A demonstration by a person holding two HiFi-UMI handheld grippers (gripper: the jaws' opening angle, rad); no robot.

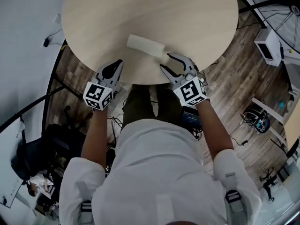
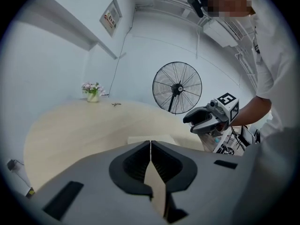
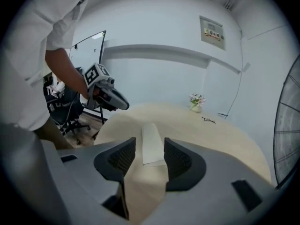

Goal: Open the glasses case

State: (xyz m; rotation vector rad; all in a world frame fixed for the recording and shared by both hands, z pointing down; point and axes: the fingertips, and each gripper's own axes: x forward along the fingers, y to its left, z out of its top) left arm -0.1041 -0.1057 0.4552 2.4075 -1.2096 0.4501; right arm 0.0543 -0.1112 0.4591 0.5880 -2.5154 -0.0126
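Note:
A pale cream glasses case (image 1: 146, 46) lies closed near the front edge of the round light-wood table (image 1: 150, 13). My right gripper (image 1: 172, 62) is open just short of the case's right end; in the right gripper view the case (image 3: 152, 143) lies lengthwise beyond the gap between the pads, not touched. My left gripper (image 1: 117, 66) hovers at the table's front edge, left of the case, with its jaws closed together and nothing between them. In the left gripper view only a strip of the case (image 2: 152, 139) shows beyond the joined tips.
A small flower pot (image 3: 196, 102) and a dark small item (image 3: 209, 120) sit at the table's far side. A standing fan (image 2: 177, 87) stands past the table, office chairs (image 3: 63, 108) to the left. Cables and a white box (image 1: 268, 45) lie on the wood floor.

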